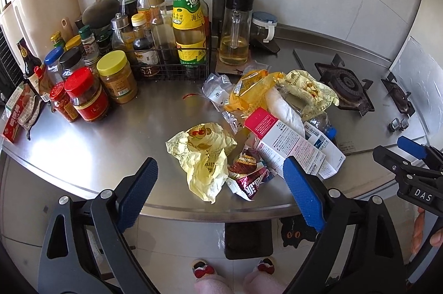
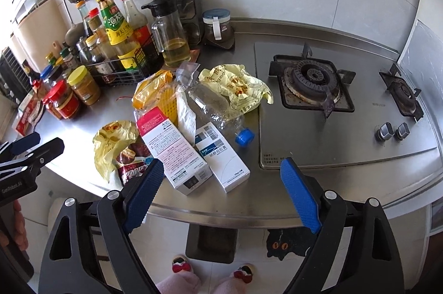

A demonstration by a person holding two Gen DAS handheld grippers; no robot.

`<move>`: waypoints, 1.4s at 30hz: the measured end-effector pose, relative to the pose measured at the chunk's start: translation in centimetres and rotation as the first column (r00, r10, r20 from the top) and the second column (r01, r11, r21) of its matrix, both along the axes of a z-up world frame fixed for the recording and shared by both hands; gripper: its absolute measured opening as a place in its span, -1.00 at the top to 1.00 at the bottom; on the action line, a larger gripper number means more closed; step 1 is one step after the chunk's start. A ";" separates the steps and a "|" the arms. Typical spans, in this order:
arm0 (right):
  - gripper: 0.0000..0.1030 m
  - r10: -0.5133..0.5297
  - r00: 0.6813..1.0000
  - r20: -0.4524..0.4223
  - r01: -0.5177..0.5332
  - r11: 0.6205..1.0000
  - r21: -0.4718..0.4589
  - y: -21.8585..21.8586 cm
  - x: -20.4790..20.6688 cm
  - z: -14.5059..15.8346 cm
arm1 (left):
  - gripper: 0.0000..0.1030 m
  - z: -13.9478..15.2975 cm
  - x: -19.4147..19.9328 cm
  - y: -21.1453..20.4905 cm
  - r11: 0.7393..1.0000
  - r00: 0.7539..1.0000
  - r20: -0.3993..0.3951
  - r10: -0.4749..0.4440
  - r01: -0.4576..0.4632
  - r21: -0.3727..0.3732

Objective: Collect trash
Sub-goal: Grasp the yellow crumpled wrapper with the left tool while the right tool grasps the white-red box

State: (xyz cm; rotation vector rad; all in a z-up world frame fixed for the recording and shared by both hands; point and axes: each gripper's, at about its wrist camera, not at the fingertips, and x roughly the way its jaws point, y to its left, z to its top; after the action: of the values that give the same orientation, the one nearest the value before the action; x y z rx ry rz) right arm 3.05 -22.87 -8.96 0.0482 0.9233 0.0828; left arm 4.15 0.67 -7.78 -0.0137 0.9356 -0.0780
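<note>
- The trash sits in a loose heap on the steel counter, between the condiment jars and the gas hob, close to the front edge.
- Nearest the front: a crumpled yellow wrapper with a red cartoon print, touching a torn dark-red snack packet with white characters.
- Two cartons lie side by side — a pink-and-white box covered in small print, and a blue-and-white box with a barcode.
- Behind them, a crushed clear bottle lies on its side, its blue cap toward the front; a white paper wad, an orange bag and a second yellow wrapper sit around it.
- Readable writing: "DAS" on the right gripper's body in the left view, "GenRobot.AI" on the left gripper's body in the right view; the large green-and-yellow bottle carries Chinese characters.
- Left gripper: jaws wide, holding nothing, above the counter edge before the yellow wrapper.
- Right gripper: jaws wide, empty, in front of the two cartons.
</note>
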 end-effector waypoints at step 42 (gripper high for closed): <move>-0.49 0.280 0.959 -0.033 -0.281 0.959 -0.043 6.9 4.3 -9.3 | 0.04 -11.6 8.0 4.0 0.999 0.979 -0.203 -0.018 0.009 -0.049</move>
State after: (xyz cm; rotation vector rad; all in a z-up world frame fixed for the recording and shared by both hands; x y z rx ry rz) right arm 7.36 -15.92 -18.28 -0.1271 0.9538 0.3245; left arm 12.15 4.63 -19.38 -0.0602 1.1382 -0.1130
